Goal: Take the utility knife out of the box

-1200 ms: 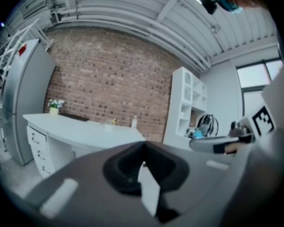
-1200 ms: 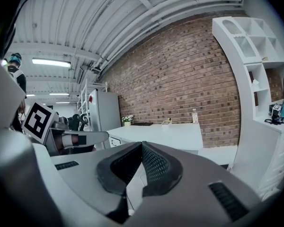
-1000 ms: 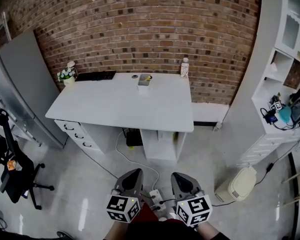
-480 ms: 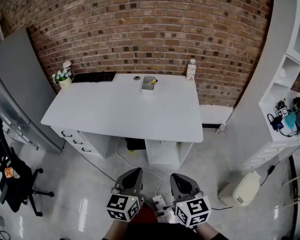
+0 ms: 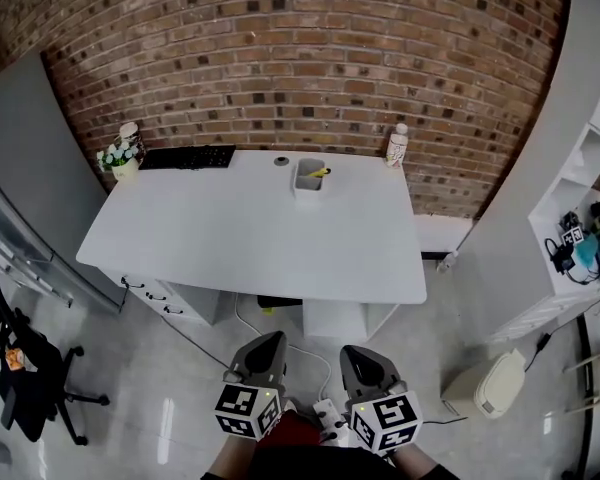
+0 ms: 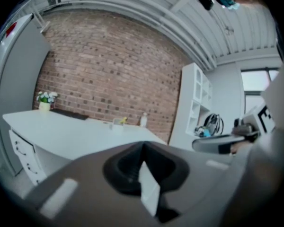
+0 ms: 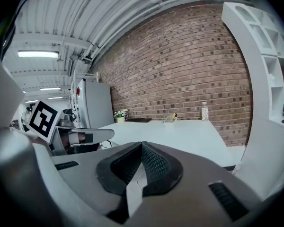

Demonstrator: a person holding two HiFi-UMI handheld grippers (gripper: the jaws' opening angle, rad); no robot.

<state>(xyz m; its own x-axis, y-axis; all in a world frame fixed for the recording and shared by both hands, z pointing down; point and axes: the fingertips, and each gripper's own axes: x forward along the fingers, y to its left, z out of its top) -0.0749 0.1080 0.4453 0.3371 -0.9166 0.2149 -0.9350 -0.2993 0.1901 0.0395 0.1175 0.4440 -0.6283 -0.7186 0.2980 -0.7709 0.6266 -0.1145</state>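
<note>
A small white box (image 5: 308,179) stands near the back edge of the white desk (image 5: 250,233), with the yellow utility knife (image 5: 318,172) sticking out of its top. The left gripper view also shows the box (image 6: 117,124), and the right gripper view shows the box (image 7: 169,119), small and far off. My left gripper (image 5: 265,341) and right gripper (image 5: 356,352) hang side by side over the floor, well short of the desk's front edge. Both point toward the desk. In each the jaws are pressed together with nothing between them.
On the desk's back edge lie a black keyboard (image 5: 186,156), a potted plant (image 5: 119,154), a bottle (image 5: 397,145) and a small round thing (image 5: 281,160). A drawer unit (image 5: 160,293) sits under the desk. An office chair (image 5: 20,368) stands left, white shelves (image 5: 580,238) and a white appliance (image 5: 490,382) right.
The desk has drawn closer and looms larger in the head view; both grippers travelled forward with it, keeping their places at the bottom and staying shut.
</note>
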